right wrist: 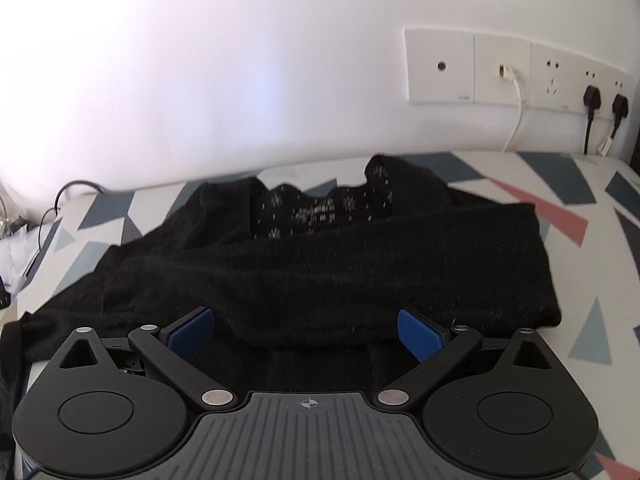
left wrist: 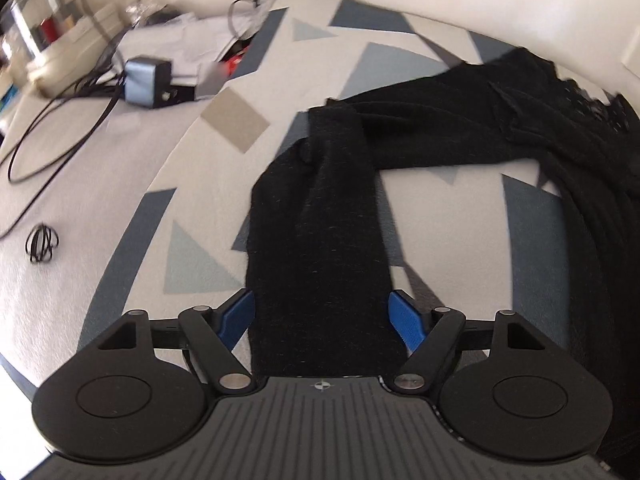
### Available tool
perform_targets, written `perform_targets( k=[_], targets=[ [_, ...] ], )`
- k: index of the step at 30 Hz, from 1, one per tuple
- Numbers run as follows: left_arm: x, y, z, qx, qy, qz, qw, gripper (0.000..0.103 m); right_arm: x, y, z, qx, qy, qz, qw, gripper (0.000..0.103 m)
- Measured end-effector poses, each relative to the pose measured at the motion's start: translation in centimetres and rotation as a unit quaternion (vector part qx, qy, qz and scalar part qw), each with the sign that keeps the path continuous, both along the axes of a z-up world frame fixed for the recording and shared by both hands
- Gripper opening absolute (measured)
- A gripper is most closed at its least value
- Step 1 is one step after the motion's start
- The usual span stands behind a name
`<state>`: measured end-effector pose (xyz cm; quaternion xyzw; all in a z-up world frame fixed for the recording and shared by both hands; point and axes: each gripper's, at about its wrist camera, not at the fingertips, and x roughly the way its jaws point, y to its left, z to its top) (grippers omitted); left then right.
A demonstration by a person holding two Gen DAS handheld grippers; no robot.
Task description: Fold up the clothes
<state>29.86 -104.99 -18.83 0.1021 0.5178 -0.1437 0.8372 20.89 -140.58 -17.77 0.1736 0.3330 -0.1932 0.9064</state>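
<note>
1. Sweater (right wrist: 328, 272) lies on the patterned cloth (right wrist: 592, 320), spread across the middle; its collar end is toward the wall (right wrist: 240, 60).
2. Sleeve (left wrist: 320, 240) runs from the sweater body, far right in the left wrist view, toward the left gripper (left wrist: 321, 316) and passes between its spread fingers.
3. Right gripper (right wrist: 306, 330) sits at the near hem of the sweater, fingers apart, fabric between them.
4. Socket panel (right wrist: 516, 68) is on the wall, behind and right of the sweater; plugs and a cable hang from it.
5. Adapter box (left wrist: 146, 82) with cables lies far left of the sleeve.
6. Coiled tie (left wrist: 41, 245) lies left, nearer than the box.
</note>
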Motion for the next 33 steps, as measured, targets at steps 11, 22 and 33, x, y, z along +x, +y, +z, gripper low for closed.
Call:
perform_targets(
  k=[11, 22, 33],
  targets=[
    [1.7, 1.7, 2.1, -0.091, 0.034, 0.036, 0.9946, 0.003, -0.8, -0.6, 1.0, 0.004, -0.009, -0.019, 1.0, 0.098],
    [6.0, -5.6, 13.5, -0.47, 0.029, -0.036, 0.8815, 0.004, -2.5, -3.9, 1.7, 0.045, -0.021, -0.101, 0.994, 0.097],
    [2.7, -31.9, 7.5, -0.394, 0.069, -0.196, 0.8953, 0.004, -10.6, -9.6, 2.2, 0.011, -0.022, -0.233, 0.972, 0.097]
  ],
)
